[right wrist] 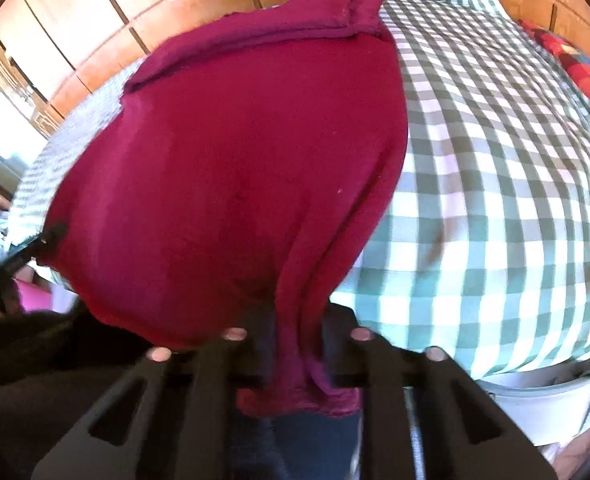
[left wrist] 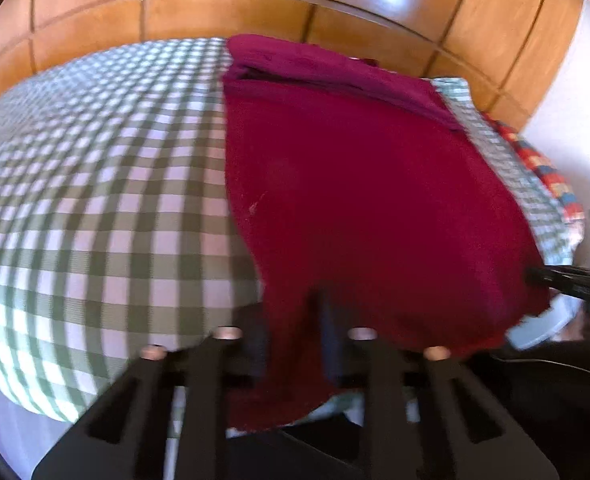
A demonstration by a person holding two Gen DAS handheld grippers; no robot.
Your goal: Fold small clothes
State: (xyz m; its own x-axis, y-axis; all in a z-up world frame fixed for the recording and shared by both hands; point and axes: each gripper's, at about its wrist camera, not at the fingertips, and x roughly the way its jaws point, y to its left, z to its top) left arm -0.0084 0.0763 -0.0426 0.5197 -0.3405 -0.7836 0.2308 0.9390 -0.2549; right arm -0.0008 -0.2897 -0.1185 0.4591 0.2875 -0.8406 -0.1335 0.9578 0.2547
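A dark red garment (left wrist: 355,200) lies spread on a green-and-white checked cloth (left wrist: 95,200), with a folded band along its far edge (left wrist: 335,72). My left gripper (left wrist: 295,340) is shut on the garment's near left corner, with cloth bunched between its fingers. My right gripper (right wrist: 295,344) is shut on the near right corner of the same garment (right wrist: 235,160), and fabric hangs down between its fingers. The right gripper's tip (left wrist: 563,280) shows at the garment's right edge in the left wrist view. The left gripper's tip (right wrist: 51,236) shows at the garment's left edge in the right wrist view.
The checked cloth (right wrist: 495,180) covers a raised surface in front of wooden panelled doors (left wrist: 255,8). A red patterned fabric (right wrist: 575,68) lies at the far right edge. A white object (right wrist: 535,400) sits below the near edge.
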